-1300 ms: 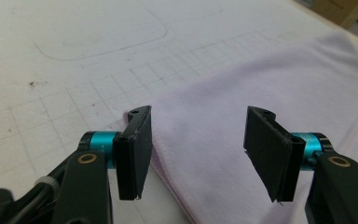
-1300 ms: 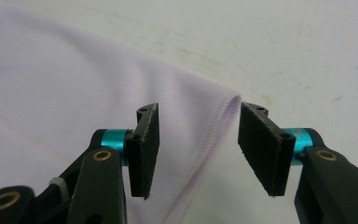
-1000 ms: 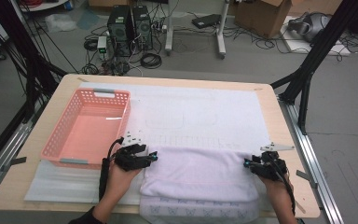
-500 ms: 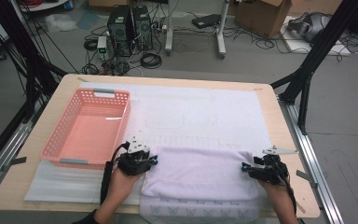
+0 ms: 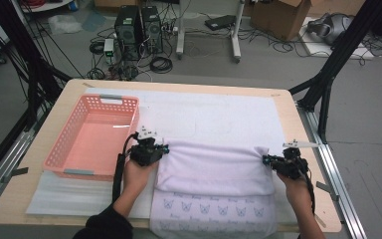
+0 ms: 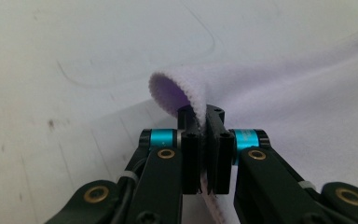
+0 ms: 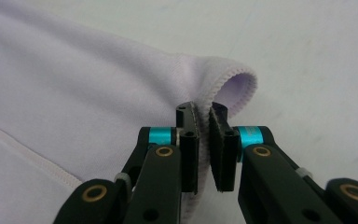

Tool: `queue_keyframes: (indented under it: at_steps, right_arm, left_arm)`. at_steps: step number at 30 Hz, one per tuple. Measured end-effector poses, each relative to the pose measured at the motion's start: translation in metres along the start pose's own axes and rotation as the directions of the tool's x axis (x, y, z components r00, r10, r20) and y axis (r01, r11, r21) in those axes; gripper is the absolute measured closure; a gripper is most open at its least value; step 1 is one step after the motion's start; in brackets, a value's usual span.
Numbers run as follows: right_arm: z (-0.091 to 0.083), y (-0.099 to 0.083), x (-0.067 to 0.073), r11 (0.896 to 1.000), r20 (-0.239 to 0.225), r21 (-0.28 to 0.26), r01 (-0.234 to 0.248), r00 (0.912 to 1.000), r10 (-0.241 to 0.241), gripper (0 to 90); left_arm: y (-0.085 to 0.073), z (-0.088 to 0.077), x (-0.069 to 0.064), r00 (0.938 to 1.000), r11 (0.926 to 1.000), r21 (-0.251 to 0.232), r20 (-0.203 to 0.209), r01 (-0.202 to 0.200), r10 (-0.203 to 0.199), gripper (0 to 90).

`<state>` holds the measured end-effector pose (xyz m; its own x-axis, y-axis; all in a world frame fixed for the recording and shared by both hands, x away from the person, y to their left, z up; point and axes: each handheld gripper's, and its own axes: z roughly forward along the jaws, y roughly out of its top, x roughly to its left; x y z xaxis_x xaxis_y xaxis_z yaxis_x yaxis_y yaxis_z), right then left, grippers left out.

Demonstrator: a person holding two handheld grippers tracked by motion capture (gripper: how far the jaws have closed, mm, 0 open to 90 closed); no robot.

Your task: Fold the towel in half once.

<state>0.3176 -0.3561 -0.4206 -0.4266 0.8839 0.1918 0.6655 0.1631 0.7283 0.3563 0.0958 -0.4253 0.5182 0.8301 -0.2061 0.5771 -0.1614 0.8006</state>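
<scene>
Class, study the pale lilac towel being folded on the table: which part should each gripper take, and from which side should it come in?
Grip the towel at the two far corners of its folded-over layer, each gripper coming from its own outer side. There the stitched hem curls up off the white mat, giving thin jaws an edge to pinch. The left gripper and right gripper are clamped just there.

Even bright light, soft shadows, slight blur

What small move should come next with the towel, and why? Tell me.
Probably carry both corners farther away across the table to finish the fold: the left gripper and right gripper each pinch a corner of the lavender towel, whose folded edge lies only partway over.
</scene>
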Motion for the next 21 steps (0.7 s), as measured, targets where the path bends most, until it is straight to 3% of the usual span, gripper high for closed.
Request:
queue_keyframes:
  at_steps: [2,8,12,19,21]
  right_arm:
    - [0.005,0.008,-0.005,1.000,0.007,-0.008,0.008,0.9999,-0.008,83.5]
    - [0.021,0.033,-0.013,0.999,0.041,-0.009,0.031,0.9987,-0.030,83.5]
    - [0.031,0.050,-0.017,0.999,0.059,-0.012,0.037,0.9976,-0.037,83.4]
    - [0.042,0.073,-0.026,0.998,0.084,-0.047,0.043,0.9957,-0.039,83.2]
    - [0.048,0.077,-0.028,0.998,0.086,-0.050,0.034,0.9958,-0.030,83.2]
  left_arm:
    - [0.011,0.007,0.005,0.9999,1.0000,-0.004,-0.011,-0.004,0.004,85.6]
    - [0.037,0.023,0.020,0.9990,0.9993,-0.016,-0.031,0.033,-0.033,85.6]
    - [0.048,0.032,0.027,0.9987,0.9994,-0.017,-0.039,0.032,-0.032,85.6]
    - [0.066,0.040,0.039,0.9986,0.9968,-0.069,-0.032,0.040,-0.043,85.5]
    - [0.071,0.043,0.044,0.9986,0.9975,-0.056,-0.029,0.042,-0.043,85.5]
